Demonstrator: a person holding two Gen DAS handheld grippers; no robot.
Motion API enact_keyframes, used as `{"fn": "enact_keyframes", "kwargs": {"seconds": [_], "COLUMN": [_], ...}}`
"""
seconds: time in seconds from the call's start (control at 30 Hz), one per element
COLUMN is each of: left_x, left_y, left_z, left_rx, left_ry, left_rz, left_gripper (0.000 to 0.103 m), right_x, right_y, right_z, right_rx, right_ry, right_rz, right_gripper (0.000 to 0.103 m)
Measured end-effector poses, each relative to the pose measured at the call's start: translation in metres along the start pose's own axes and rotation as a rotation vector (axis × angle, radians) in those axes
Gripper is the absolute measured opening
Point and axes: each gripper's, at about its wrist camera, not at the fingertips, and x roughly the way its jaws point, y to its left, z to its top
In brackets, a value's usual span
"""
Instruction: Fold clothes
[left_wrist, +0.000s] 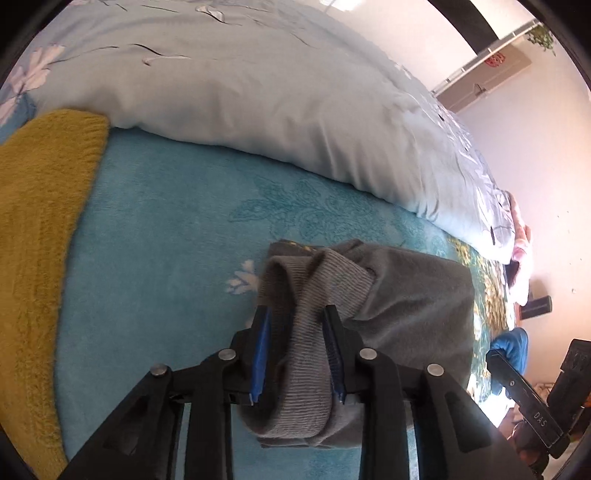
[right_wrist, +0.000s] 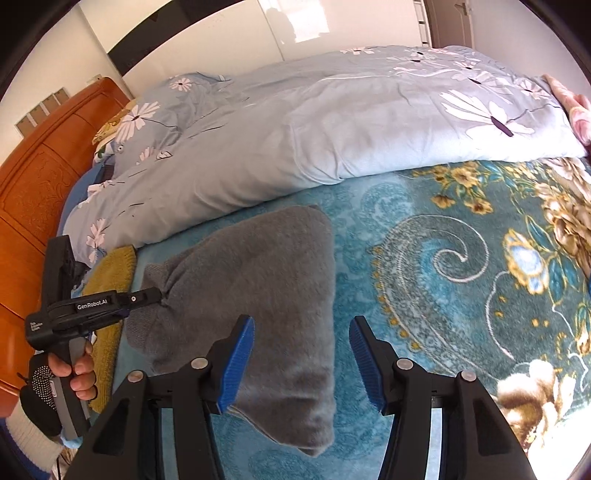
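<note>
A grey sweater (right_wrist: 266, 295) lies folded on the teal floral blanket (right_wrist: 424, 221); it also shows in the left wrist view (left_wrist: 406, 306). My left gripper (left_wrist: 299, 325) is shut on the sweater's ribbed sleeve cuff (left_wrist: 306, 354), bunched between the blue pads (left_wrist: 260, 350). From the right wrist view the left gripper (right_wrist: 159, 295) pinches the sweater's left edge. My right gripper (right_wrist: 301, 354) is open and empty, just above the sweater's near right edge.
A mustard yellow knit garment (left_wrist: 37, 240) lies to the left, also in the right wrist view (right_wrist: 110, 280). A rolled pale blue flowered duvet (right_wrist: 314, 129) lies along the far side. An orange wooden headboard (right_wrist: 37, 192) is at the left.
</note>
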Motion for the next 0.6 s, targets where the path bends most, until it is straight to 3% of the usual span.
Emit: {"fn": "enact_keyframes", "kwargs": {"seconds": [0.03, 0.1, 0.13, 0.23, 0.3, 0.47, 0.6], "left_x": [-0.009, -0.022, -0.024, -0.014, 0.004, 0.044, 0.055], "left_y": [-0.003, -0.02, -0.031, -0.061, -0.065, -0.046, -0.041], "left_z": [-0.001, -0.003, -0.004, -0.003, 0.0, 0.001, -0.001], "left_rx": [0.02, 0.103, 0.157, 0.31, 0.354, 0.317, 0.301], "left_ry": [-0.021, -0.049, -0.049, -0.027, -0.008, 0.066, 0.071], "left_rz": [0.011, 0.003, -0.009, 0.001, 0.023, 0.048, 0.044], "left_gripper": [0.032, 0.033, 0.033, 0.034, 0.034, 0.034, 0.034], "right_x": [0.003, 0.009, 0.012, 0.021, 0.028, 0.065, 0.087], "right_y": [0.004, 0.012, 0.015, 0.022, 0.025, 0.011, 0.0], "right_z": [0.002, 0.005, 0.007, 0.012, 0.017, 0.024, 0.021], "right_rx": [-0.019, -0.059, -0.074, -0.107, -0.119, -0.117, -0.116], "right_ry": [0.005, 0.015, 0.024, 0.031, 0.034, 0.122, 0.179], "right_rz": [-0.001, 0.005, 0.007, 0.005, -0.001, -0.044, -0.055], "right_gripper": [0.039, 0.017, 0.014, 0.013, 0.013, 0.013, 0.011]}}
